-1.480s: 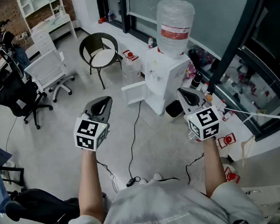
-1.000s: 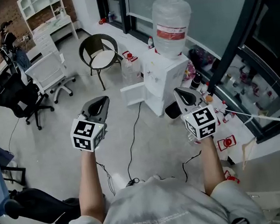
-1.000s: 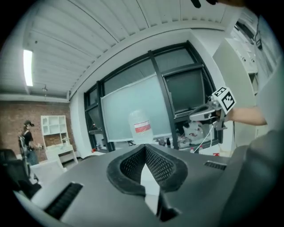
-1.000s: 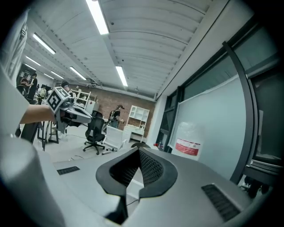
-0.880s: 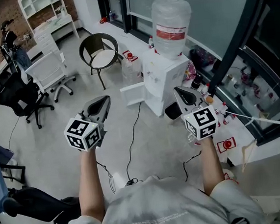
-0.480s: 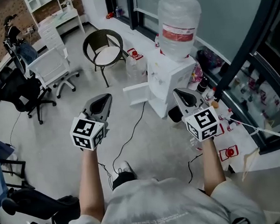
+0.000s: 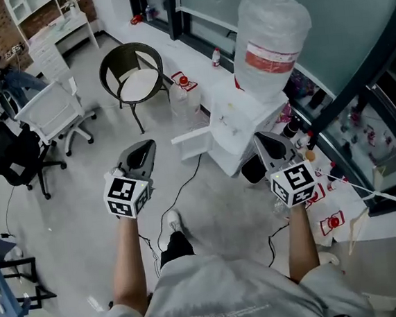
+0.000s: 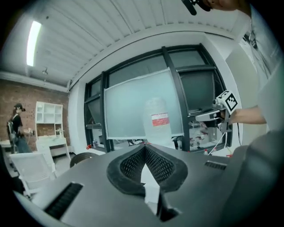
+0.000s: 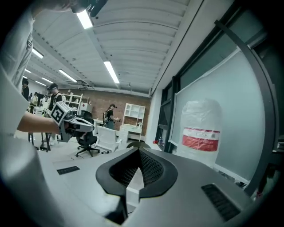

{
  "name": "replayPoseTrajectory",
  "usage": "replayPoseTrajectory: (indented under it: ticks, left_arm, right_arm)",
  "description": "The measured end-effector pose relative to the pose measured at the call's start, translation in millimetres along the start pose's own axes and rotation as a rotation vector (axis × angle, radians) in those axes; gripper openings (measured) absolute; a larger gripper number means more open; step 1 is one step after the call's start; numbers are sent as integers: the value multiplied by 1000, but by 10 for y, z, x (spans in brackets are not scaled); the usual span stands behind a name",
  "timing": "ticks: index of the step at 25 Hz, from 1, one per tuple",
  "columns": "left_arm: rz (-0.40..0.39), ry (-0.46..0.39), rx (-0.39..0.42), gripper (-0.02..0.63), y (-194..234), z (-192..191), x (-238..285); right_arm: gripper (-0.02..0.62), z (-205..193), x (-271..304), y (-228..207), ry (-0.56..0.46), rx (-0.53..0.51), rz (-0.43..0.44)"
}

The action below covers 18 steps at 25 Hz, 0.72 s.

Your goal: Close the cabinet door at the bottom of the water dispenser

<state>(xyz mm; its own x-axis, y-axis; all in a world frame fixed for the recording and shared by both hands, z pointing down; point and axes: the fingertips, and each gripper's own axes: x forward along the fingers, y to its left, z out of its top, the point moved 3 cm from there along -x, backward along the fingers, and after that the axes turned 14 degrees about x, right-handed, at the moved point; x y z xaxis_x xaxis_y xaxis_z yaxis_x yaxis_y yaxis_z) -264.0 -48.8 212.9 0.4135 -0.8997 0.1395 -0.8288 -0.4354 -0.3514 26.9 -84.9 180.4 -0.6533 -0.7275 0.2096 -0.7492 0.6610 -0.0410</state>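
The white water dispenser carries a big clear bottle with a red label. Its bottom cabinet door hangs open towards the left. My left gripper is shut and empty, held in the air to the left of the door and apart from it. My right gripper is shut and empty too, in front of the dispenser's right side. In the left gripper view the shut jaws meet, with the bottle beyond them. The right gripper view has the bottle at its right.
A round dark chair stands behind the door, with a white office chair and a black one at the left. Cables trail over the floor. A black bin and small bottles sit beside the dispenser. My foot shows below.
I have stepped towards the dispenser, so it looms larger and nearer. Both grippers came forward with me and stayed shut. The door hangs open as before.
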Motion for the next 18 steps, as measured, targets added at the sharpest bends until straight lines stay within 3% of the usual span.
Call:
replayPoseTrajectory:
  ticks: [2, 5, 9, 13, 18]
  left_arm:
    - [13, 9, -36, 18, 388, -192, 230]
    - [27, 43, 1, 18, 891, -502, 549]
    - [-28, 108, -19, 18, 1344, -973, 951]
    - [-116, 190, -89, 20, 1560, -1615, 1370]
    - [-227, 289, -151, 23, 1515, -2552, 1848]
  right_arm:
    - [28, 20, 382, -62, 16, 36, -36]
    - [28, -16, 953, -131, 37, 98, -93]
    - [28, -220, 1713, -67, 78, 143, -98]
    - [28, -549, 2556, -49, 106, 198, -95]
    - [31, -1087, 3269, -117, 161, 216, -100]
